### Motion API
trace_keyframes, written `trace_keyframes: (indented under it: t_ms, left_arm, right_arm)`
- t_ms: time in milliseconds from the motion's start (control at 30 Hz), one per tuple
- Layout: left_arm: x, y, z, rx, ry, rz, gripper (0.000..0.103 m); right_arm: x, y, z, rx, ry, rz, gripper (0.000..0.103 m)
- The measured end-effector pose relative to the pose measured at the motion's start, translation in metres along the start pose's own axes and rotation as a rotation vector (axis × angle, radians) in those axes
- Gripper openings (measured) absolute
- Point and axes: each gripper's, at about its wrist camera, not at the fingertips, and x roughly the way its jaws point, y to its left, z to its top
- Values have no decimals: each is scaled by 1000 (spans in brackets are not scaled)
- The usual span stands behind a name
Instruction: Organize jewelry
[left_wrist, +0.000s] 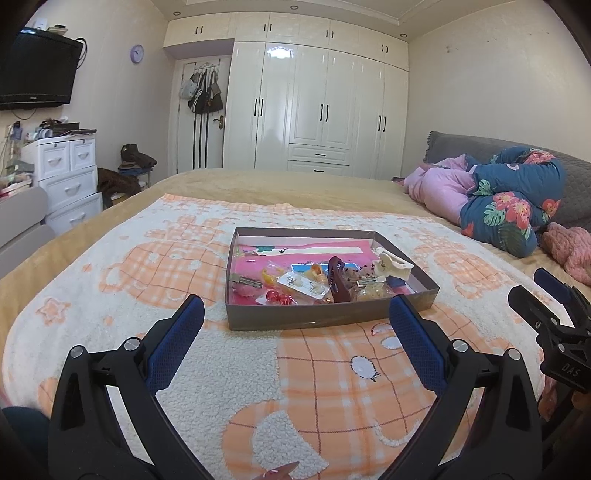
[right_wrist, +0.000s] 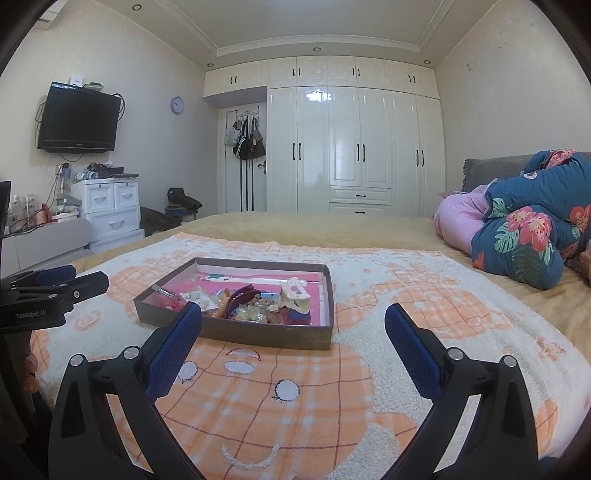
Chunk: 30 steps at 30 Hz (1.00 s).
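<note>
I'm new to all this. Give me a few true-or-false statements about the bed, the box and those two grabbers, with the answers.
1. The shallow box sits on the orange-and-white blanket. True.
2. The left gripper holds a hair clip. False: it is open and empty.
3. A dark red hair claw lies inside the box. True.
4. The right gripper is closed on the box's edge. False: it is open, short of the box.
5. The cream hair claw lies on the blanket outside the box. False: it is in the box.

"DAS" on right gripper (left_wrist: 554, 295); "GenRobot.AI" on left gripper (right_wrist: 55, 280).
</note>
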Motion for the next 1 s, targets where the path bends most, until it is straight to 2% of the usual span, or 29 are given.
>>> trace_keyframes:
  t_ms: [1000]
  left_arm:
    - [0, 0, 0, 0, -1, 1, 92]
  right_arm:
    - [2, -1, 0, 2, 7, -7, 97]
